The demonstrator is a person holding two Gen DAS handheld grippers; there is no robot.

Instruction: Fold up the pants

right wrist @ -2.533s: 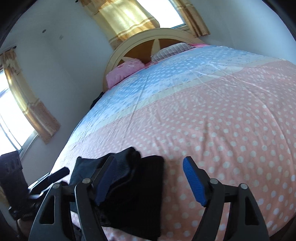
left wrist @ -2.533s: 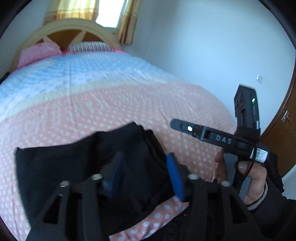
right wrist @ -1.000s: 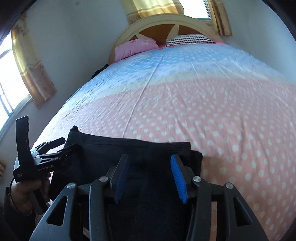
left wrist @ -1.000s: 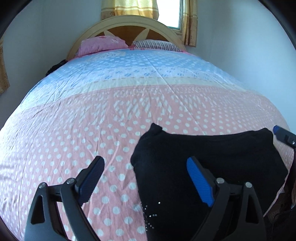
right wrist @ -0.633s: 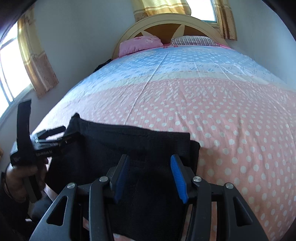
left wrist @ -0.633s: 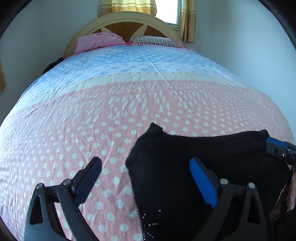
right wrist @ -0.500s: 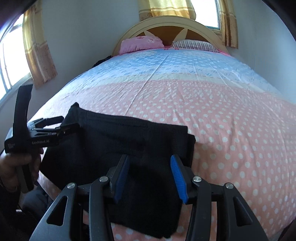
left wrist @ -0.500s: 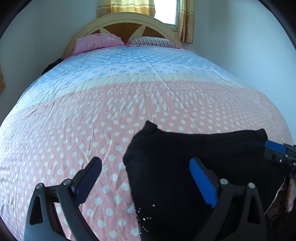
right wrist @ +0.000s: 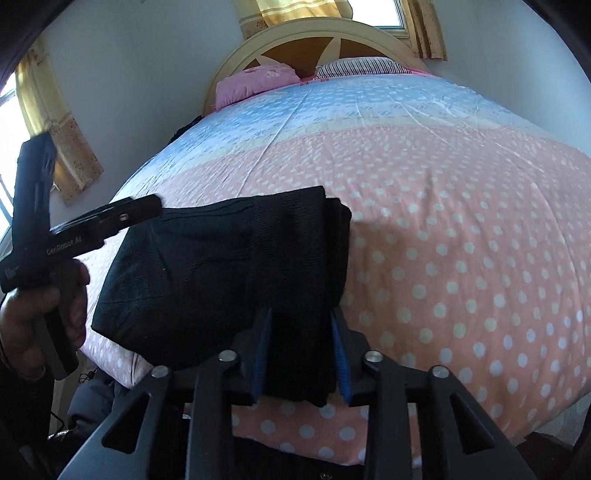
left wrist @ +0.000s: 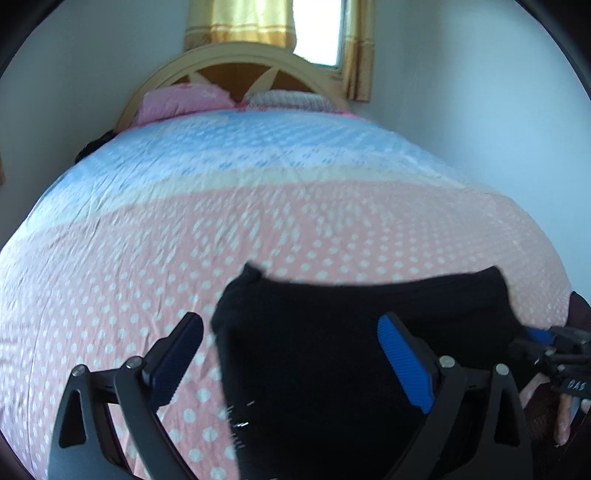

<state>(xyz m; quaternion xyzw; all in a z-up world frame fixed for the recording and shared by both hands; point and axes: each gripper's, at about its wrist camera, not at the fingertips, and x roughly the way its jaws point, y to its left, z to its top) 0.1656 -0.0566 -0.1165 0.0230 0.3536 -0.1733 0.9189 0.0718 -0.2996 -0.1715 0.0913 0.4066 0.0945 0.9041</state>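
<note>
Right gripper (right wrist: 301,354) closing on folded black pants (right wrist: 229,273), previously unclamped; left gripper (left wrist: 291,354) wide open, empty. Final repositioning, probably.

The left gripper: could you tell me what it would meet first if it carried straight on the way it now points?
Probably the black pants: the open left gripper points down at their left part on the bedspread, though depth is uncertain.

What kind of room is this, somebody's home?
Most likely a home bedroom: a bed with a polka-dot bedspread, a pink pillow against an arched headboard, and yellow curtains at the window.
</note>
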